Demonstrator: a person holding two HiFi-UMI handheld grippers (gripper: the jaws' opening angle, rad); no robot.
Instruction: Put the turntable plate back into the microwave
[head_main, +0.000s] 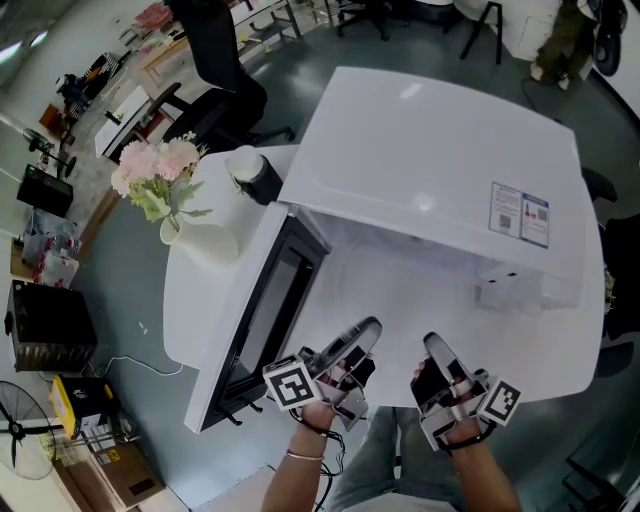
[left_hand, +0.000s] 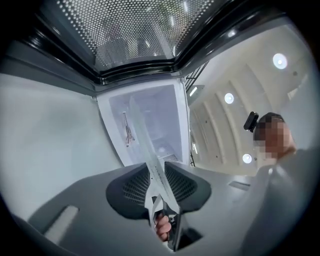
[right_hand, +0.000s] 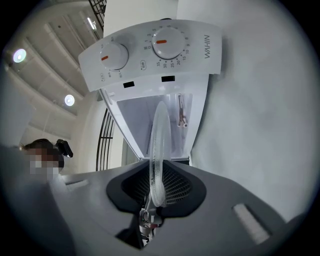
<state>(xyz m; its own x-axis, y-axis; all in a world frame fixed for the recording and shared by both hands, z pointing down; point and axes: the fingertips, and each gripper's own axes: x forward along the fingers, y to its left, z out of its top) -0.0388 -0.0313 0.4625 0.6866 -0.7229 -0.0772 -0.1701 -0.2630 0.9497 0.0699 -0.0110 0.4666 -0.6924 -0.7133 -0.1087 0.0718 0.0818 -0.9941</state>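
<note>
The clear glass turntable plate (left_hand: 149, 159) lies edge-on between my two grippers, its far part reaching into the open white microwave (head_main: 430, 170) cavity (left_hand: 150, 120). In the left gripper view the plate runs slantwise between the mesh pads of my left gripper (left_hand: 159, 189); the pads stand slightly off it. In the right gripper view the plate's rounded rim (right_hand: 160, 145) sits straight between the pads of my right gripper (right_hand: 156, 189), which is shut on it. In the head view the left gripper (head_main: 365, 335) and right gripper (head_main: 432, 350) point at the cavity side by side; the glass hardly shows there.
The microwave door (head_main: 265, 310) hangs open at the left, close beside my left gripper. The control panel with two dials (right_hand: 150, 50) is on the right side. A vase of pink flowers (head_main: 165, 185) and a small black-and-white container (head_main: 250, 175) stand on the round white table (head_main: 195, 300).
</note>
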